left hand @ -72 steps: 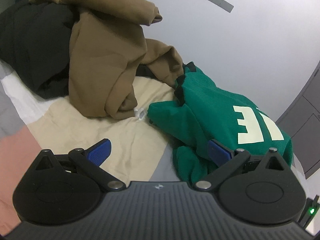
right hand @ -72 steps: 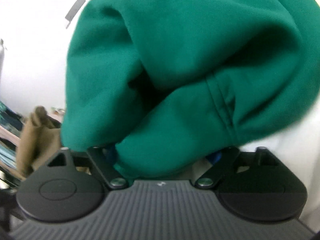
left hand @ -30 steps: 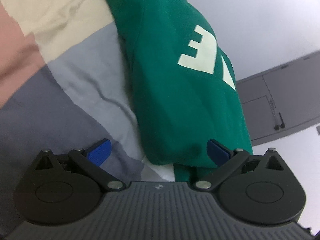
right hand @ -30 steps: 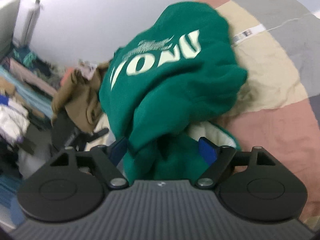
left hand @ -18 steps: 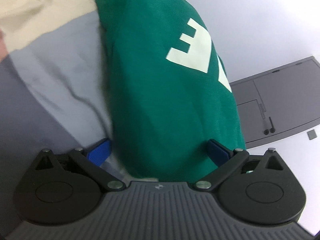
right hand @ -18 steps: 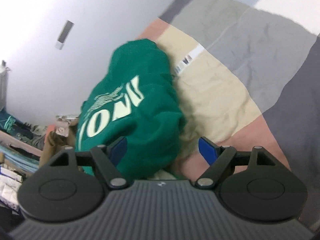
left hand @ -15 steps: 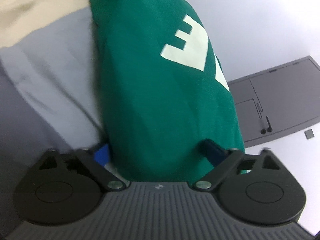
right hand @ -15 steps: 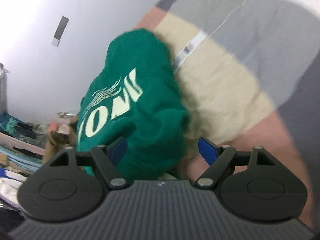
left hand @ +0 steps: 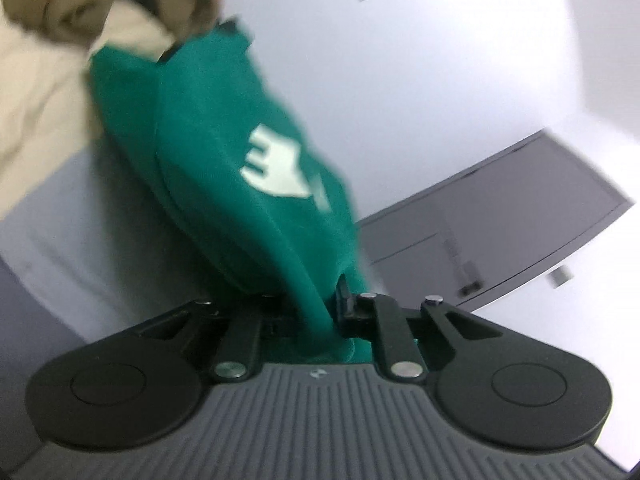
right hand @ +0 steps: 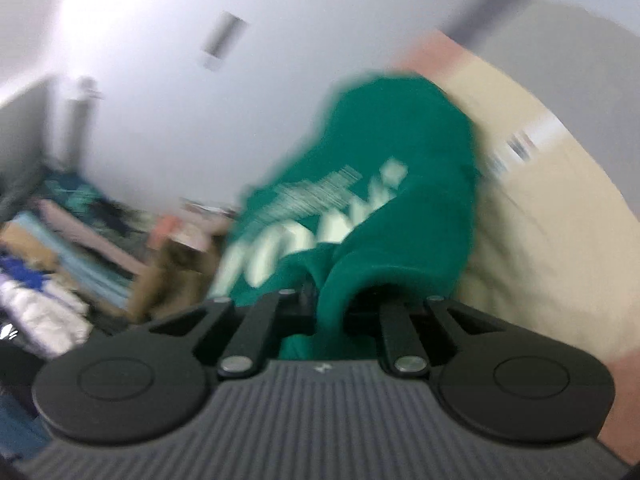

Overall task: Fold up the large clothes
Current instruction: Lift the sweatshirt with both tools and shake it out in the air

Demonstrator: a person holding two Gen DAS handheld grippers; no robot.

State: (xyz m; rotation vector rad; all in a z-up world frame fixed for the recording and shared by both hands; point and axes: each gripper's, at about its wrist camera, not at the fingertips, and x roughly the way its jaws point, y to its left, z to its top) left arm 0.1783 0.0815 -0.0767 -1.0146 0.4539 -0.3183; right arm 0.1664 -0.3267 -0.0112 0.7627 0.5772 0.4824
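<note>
A green sweatshirt [left hand: 224, 168] with pale lettering lies bunched on the patchwork bedcover [left hand: 80, 240]. In the left wrist view one end of it runs down between the jaws of my left gripper [left hand: 316, 304], which are closing and pinch a fold of the cloth. In the right wrist view the same green sweatshirt [right hand: 400, 152] humps up in front of my right gripper [right hand: 328, 300], whose jaws are closing tight on a rolled edge of it. The fingertips of both grippers are hidden by the fabric. Both views are blurred by motion.
A brown garment [left hand: 108, 0] is heaped on the bed behind the sweatshirt. A grey cabinet [left hand: 520, 220] stands by the white wall. Piles of other clothes [right hand: 48, 264] lie at the left in the right wrist view, and the beige patch of bedcover [right hand: 540, 220] at the right.
Both grippers have gone from wide open around the sweatshirt to closed on its fabric. The left view has tilted up, and the brown garment is back in sight.
</note>
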